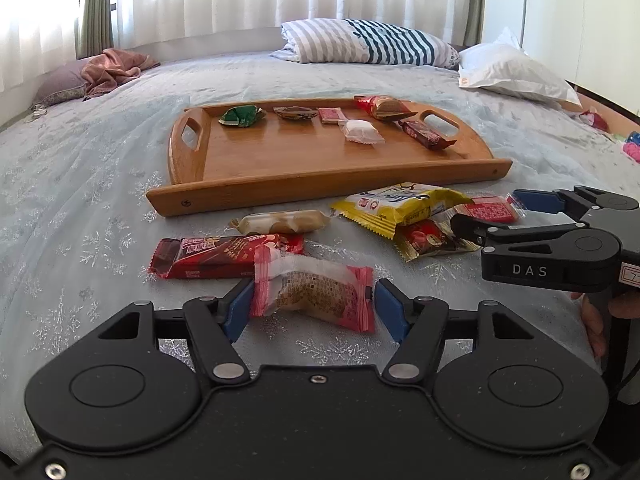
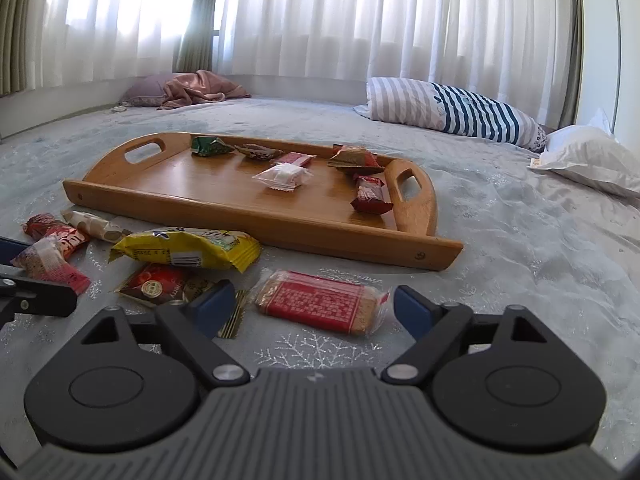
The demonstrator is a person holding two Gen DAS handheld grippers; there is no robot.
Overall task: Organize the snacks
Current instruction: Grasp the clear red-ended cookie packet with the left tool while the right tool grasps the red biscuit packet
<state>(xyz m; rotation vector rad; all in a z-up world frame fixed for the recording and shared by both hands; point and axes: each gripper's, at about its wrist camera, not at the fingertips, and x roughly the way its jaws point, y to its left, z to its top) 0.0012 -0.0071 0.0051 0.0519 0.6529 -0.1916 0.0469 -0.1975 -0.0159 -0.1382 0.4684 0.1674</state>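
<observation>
A: Which step is in hand?

B: Two pickups off the bed. The left claw point(image 1: 314, 300) has its blue pads at the two ends of the pink-wrapped pastry point(image 1: 316, 294), near the bed's front edge; the left pad looks to be touching the wrapper, the right pad seems just clear, so I would call it spread around the snack, not pinching.

A: And the right claw point(image 2: 308, 308)?

B: Spread wide around the red-labelled biscuit pack point(image 2: 322, 300), which lies flat in front of the tray's near rim, pads apart from both ends.

A: How to do it well?

B: Close on the firm filling, not only the crimped wrapper ends (those fold and slip). Lift straight, clear the wooden tray point(image 1: 320, 190) rim, and set each down in the bare front half; six snacks already line its far edge.
</observation>
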